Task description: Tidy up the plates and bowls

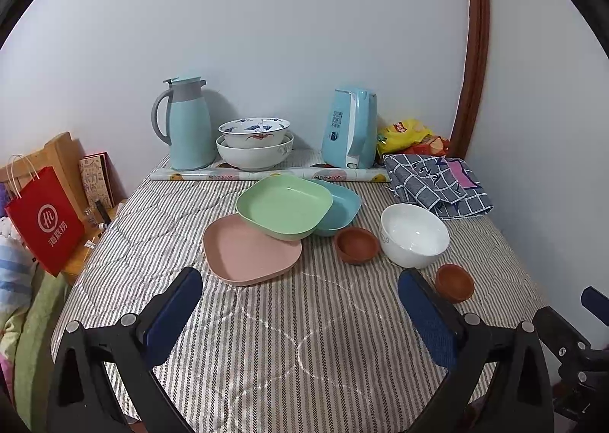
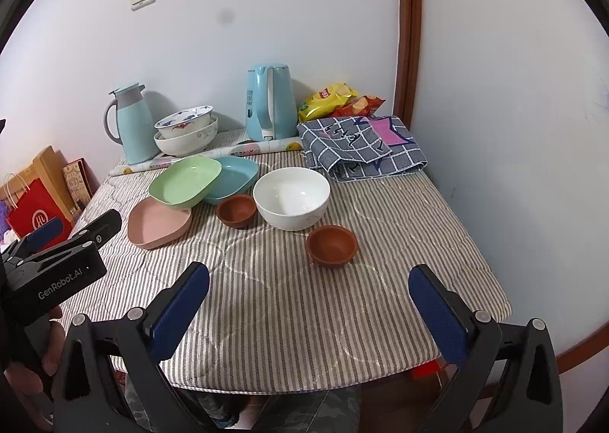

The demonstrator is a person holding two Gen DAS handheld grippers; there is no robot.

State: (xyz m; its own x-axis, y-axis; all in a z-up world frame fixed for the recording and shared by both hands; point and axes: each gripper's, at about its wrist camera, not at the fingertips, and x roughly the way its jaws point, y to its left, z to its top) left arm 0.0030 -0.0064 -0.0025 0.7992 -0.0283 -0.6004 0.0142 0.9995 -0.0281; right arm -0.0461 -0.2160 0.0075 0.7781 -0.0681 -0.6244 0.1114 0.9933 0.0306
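From the left wrist view, the left gripper (image 1: 300,294) hovers with fingers spread and empty; the flat pink square plastic plate (image 1: 252,251) lies just ahead between them, so I would pinch its near rim squarely, since the tilted green square plastic plate (image 1: 284,206) rests on its far edge and hides it. From the right wrist view, the right gripper (image 2: 309,292) is likewise released and empty, the small brown clay bowl (image 2: 331,244) just ahead between its fingers, while the desk (image 2: 289,338) front edge is cut off below.

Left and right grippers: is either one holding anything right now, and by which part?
Nothing is held. The left gripper and the right gripper are both open over the striped tablecloth.
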